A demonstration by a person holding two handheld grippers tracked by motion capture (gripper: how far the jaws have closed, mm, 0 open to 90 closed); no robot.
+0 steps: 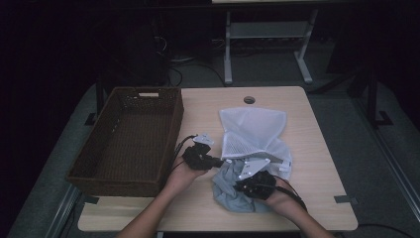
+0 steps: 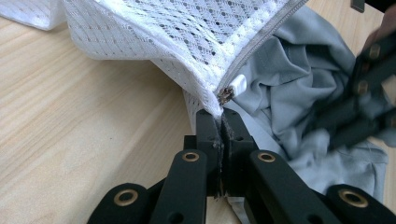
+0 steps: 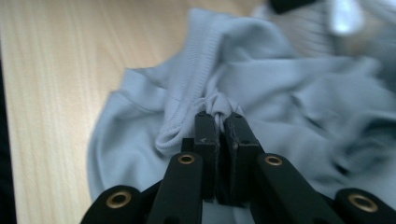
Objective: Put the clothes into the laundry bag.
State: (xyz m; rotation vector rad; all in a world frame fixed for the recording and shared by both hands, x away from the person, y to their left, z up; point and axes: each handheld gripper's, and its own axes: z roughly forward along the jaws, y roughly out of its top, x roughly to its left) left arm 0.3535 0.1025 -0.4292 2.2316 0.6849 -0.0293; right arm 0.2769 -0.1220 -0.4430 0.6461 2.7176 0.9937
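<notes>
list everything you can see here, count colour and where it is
mesh laundry bag: one, white, centre right of the table, its zip edge pinched by the left hand-held gripper
garment: one, grey, crumpled at the near edge of the bag's opening, a fold pinched by the right hand-held gripper
basket: one, dark brown wicker, left side of the table
table: one, light wood, with a round hole at the far edge
frame with legs: one, grey, on the floor beyond the table
left hand-held gripper: one, black, jaws shut on the bag's edge
right hand-held gripper: one, black, jaws shut on the garment
hands: two, coming in from the near edge, left hand, right hand
</notes>
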